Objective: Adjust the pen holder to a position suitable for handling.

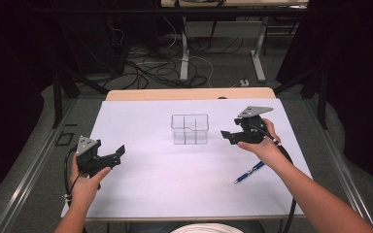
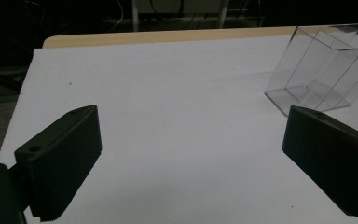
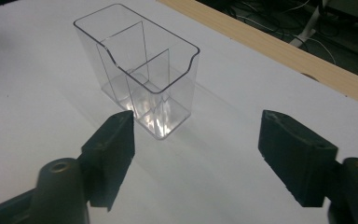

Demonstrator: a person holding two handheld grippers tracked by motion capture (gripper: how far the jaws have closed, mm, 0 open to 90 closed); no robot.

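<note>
A clear plastic organiser box with inner dividers stands upright in the middle of the white sheet. It holds nothing that I can see. A blue pen lies on the sheet at the right, just below the person's right hand. My right gripper is open and hovers just right of the box, jaws pointing at it, nothing between them. My left gripper is open near the sheet's left edge, well apart from the box, and grips nothing.
The white sheet covers a wooden table whose far edge shows as a tan strip. Beyond it are desk legs and tangled cables on the floor. A metal rail runs along the left side.
</note>
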